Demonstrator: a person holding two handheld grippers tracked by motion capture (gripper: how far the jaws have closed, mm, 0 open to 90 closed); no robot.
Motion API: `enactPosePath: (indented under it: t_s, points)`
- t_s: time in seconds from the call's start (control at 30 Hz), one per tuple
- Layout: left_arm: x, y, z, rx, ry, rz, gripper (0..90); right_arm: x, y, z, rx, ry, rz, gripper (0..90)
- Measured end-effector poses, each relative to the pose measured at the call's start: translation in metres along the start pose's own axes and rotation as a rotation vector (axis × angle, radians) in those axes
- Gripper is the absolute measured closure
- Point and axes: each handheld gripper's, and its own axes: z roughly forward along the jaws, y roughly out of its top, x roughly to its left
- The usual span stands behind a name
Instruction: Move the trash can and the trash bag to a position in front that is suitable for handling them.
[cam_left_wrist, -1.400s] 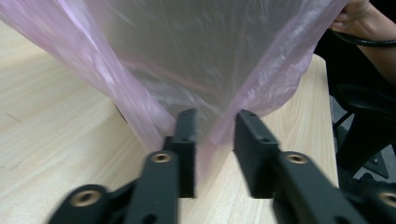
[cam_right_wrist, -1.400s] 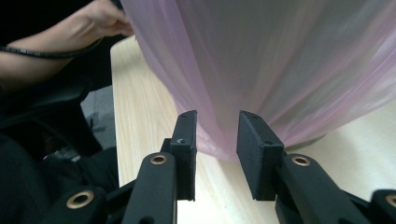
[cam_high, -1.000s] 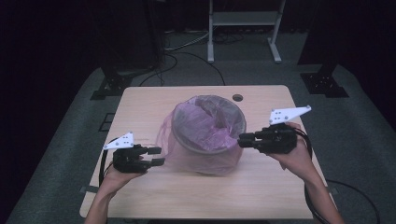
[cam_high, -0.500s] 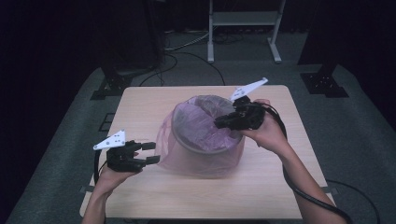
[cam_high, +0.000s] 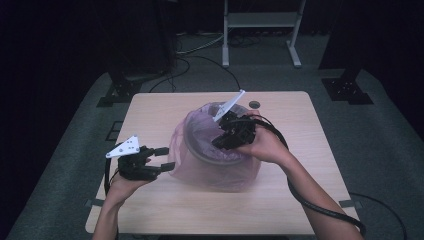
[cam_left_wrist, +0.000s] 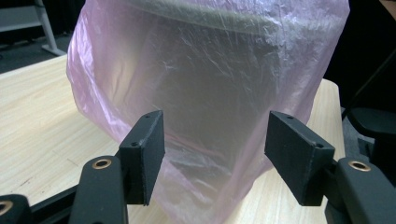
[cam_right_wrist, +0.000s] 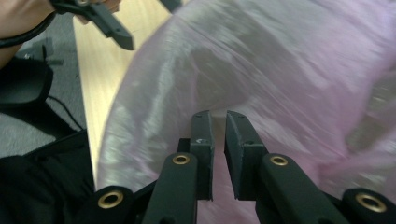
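1. High view: we see the pink plastic bag (cam_high: 210, 170) lining a round bin (cam_high: 200, 150) mid-table; thin, soft, slippery film.
2. We'd pinch loose film at the rim.
3. Our right gripper (cam_high: 220, 142), jaws nearly together, hovers over the opening; whether it pinches film we cannot tell.
4. Our left gripper (cam_high: 167, 157) has just been opening, nothing pinched.

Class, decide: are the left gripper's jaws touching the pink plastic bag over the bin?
Apart: the left gripper view shows the left gripper jaws open, the pink plastic bag beyond them.
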Motion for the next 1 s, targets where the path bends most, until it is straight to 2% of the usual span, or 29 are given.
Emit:
enactPosePath:
  t_s: [0.23, 0.37, 0.53, 0.57, 0.63, 0.9, 0.97, 1.0]
  points:
    - [-0.004, 0.008, 0.006, 0.005, -0.006, 0.026, 35.5, 0.013, 0.008, 0.006, 0.028, 0.041, -0.045, 81.2]
    - [-0.006, 0.01, 0.012, 0.022, -0.01, 0.035, 33.4, 0.011, 0.008, 0.001, 0.005, 0.042, -0.034, 80.3]
    - [-0.006, 0.013, 0.016, 0.021, -0.021, 0.036, 33.2, -0.005, -0.001, -0.018, -0.06, 0.033, 0.027, 80.0]
    - [-0.006, 0.013, 0.016, 0.021, -0.021, 0.036, 33.2, -0.005, -0.001, -0.018, -0.06, 0.033, 0.027, 80.0]
    - [-0.006, 0.013, 0.017, 0.014, -0.023, 0.039, 33.2, -0.018, -0.003, -0.025, -0.088, 0.008, 0.073, 80.0]
    - [-0.006, 0.012, 0.015, -0.001, -0.027, 0.039, 33.3, -0.044, 0.001, -0.02, -0.103, -0.048, 0.166, 80.3]
    - [-0.006, 0.011, 0.015, -0.002, -0.028, 0.037, 33.3, -0.046, 0.003, -0.018, -0.097, -0.063, 0.174, 80.4]
    - [-0.006, 0.011, 0.015, -0.001, -0.027, 0.038, 33.3, -0.049, 0.008, -0.013, -0.075, -0.09, 0.184, 80.7]
